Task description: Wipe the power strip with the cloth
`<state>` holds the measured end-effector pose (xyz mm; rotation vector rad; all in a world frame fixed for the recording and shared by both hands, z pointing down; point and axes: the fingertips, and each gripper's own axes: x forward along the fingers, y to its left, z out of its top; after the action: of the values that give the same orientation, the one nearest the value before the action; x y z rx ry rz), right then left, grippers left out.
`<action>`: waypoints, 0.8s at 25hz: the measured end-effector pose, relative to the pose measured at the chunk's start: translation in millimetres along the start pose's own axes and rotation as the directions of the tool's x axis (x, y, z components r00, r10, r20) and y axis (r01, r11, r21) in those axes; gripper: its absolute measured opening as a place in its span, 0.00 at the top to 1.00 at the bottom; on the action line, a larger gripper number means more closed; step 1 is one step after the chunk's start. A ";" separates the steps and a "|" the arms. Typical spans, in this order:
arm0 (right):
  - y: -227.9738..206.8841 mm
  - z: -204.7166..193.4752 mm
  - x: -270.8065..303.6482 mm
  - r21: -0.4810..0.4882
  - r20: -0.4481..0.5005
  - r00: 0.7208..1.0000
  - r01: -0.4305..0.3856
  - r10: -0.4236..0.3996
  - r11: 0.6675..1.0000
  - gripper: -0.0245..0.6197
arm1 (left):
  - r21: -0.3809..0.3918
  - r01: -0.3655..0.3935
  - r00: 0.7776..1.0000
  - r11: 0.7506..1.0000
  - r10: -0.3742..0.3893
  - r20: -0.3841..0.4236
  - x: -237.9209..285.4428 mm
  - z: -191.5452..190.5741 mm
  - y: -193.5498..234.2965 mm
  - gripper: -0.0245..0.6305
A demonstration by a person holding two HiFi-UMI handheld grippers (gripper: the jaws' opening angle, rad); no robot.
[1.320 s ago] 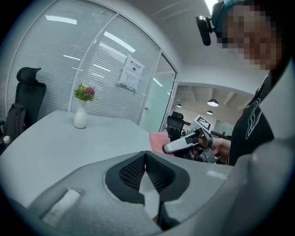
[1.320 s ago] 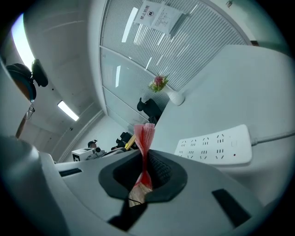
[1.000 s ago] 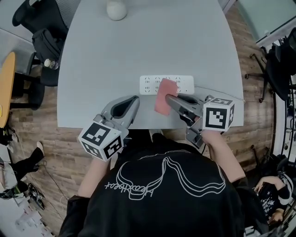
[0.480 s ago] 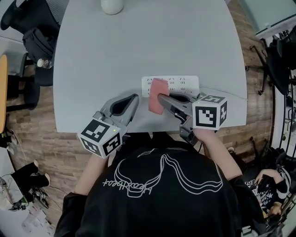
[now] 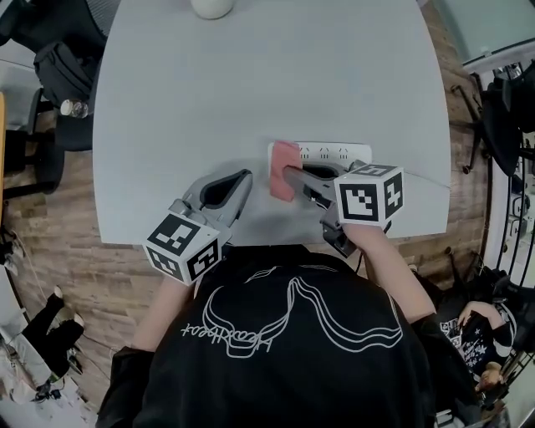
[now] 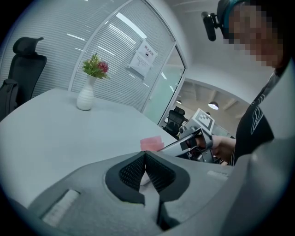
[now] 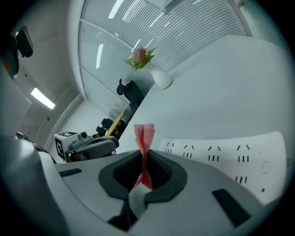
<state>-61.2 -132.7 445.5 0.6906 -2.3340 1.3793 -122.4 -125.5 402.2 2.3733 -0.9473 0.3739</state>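
The power strip (image 5: pixel 334 154) lies on the grey table (image 5: pixel 251 75), just right of centre in the head view. Only its middle stretch is seen there. Its left end is covered by the cloth (image 5: pixel 282 170), and its right end is hidden behind the marker cube of the right gripper (image 5: pixel 290 174). In the right gripper view the strip's near edge is cut off by the gripper's own body, so its sockets cannot be counted in full. The vase (image 5: pixel 212 7) is cropped by the top edge of the head view, while in the left gripper view it is shown whole, with flowers in it.

One power strip, one pink cloth, one white vase and two grippers are counted.

The right gripper is clamped on the cloth, which stands up as a narrow fold between its jaws. The cloth's free part is laid over the strip's left end. The left gripper (image 5: pixel 243 178) is held low over the table to the left of the cloth. Its jaws are closed tip to tip with nothing between them.

Compared with half a second ago, the cloth and the right gripper are found further along the strip, now at its left end. The left gripper is seen in much the same place near the front edge of the table.
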 end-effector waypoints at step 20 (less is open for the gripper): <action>-23.9 -5.4 36.8 -0.042 -0.142 0.975 0.166 -0.170 0.985 0.91 | -0.065 0.045 0.999 0.997 -0.045 0.006 3.0 -12.2 25.9 0.94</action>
<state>-77.8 -146.4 484.2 0.7348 -2.1271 1.2729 -139.0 -135.5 423.5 2.3331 -0.8930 0.3158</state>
